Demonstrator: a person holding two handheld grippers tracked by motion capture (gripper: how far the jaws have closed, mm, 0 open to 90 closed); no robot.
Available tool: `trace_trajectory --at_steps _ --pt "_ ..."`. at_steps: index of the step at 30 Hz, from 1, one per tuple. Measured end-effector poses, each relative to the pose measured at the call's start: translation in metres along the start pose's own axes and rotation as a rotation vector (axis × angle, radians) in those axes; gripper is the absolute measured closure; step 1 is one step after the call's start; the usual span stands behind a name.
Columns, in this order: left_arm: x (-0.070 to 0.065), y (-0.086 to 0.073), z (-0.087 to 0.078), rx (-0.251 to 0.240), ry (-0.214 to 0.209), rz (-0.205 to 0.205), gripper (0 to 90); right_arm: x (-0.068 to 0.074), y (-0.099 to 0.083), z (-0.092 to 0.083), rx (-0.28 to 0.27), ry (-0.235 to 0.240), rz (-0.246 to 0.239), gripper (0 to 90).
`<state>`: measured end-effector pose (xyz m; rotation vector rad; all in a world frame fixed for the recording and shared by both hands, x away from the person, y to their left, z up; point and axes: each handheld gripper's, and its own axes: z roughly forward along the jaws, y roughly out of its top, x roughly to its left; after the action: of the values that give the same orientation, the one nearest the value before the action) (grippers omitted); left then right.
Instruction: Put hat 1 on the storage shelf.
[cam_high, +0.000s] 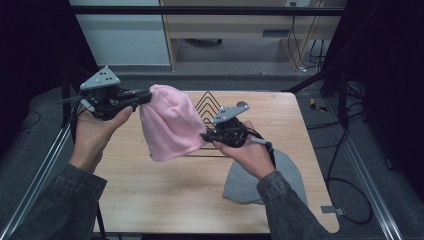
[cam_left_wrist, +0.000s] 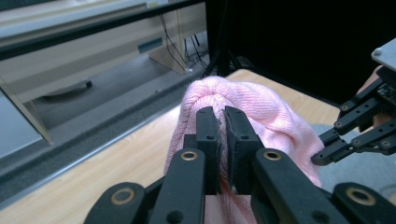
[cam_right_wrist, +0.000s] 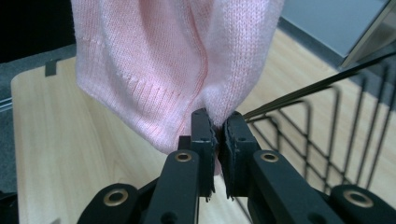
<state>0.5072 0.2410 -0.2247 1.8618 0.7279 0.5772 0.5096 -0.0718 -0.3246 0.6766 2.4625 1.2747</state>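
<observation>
With my left gripper (cam_high: 146, 96) clenched on the pink hat's (cam_high: 170, 127) crown and my right gripper (cam_high: 206, 136) pinching its hem, it hangs stretched between them, and either thin bite could slip if I pull harder.

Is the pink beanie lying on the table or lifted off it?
Lifted: the pink beanie hangs between the left gripper and right gripper, both clamped on its knit.
</observation>
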Motion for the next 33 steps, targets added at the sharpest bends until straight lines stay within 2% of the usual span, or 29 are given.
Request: trace_trajectory --at_steps 5,9,13,16,18,22,28,33 --pt "0.009 0.014 0.008 -0.018 0.000 -0.001 84.9 -0.013 0.017 -0.006 0.009 -0.027 -0.017 84.5" --pt "0.017 0.023 0.013 -0.036 -0.006 0.000 84.9 -0.024 0.027 -0.009 0.003 -0.033 -0.029 84.5" --pt "0.027 0.029 0.019 -0.054 -0.002 -0.017 84.9 -0.033 0.032 -0.007 0.000 -0.037 -0.030 84.5" --pt "0.031 0.029 0.023 -0.063 -0.020 -0.041 85.0 -0.039 0.036 -0.006 -0.008 -0.044 -0.026 84.5" --pt "0.031 0.030 0.027 -0.060 -0.017 -0.036 85.0 -0.044 0.039 -0.006 -0.012 -0.056 -0.025 84.4" --pt "0.031 0.031 0.031 -0.071 -0.018 -0.055 84.9 -0.053 0.042 -0.003 -0.030 -0.064 0.005 84.4" --pt "0.032 0.035 0.038 -0.064 -0.005 -0.039 84.9 -0.057 0.042 0.003 -0.013 -0.079 -0.001 84.4" --pt "0.037 0.031 0.048 -0.057 0.015 -0.024 84.9 -0.061 0.038 0.012 -0.005 -0.096 -0.007 84.4"
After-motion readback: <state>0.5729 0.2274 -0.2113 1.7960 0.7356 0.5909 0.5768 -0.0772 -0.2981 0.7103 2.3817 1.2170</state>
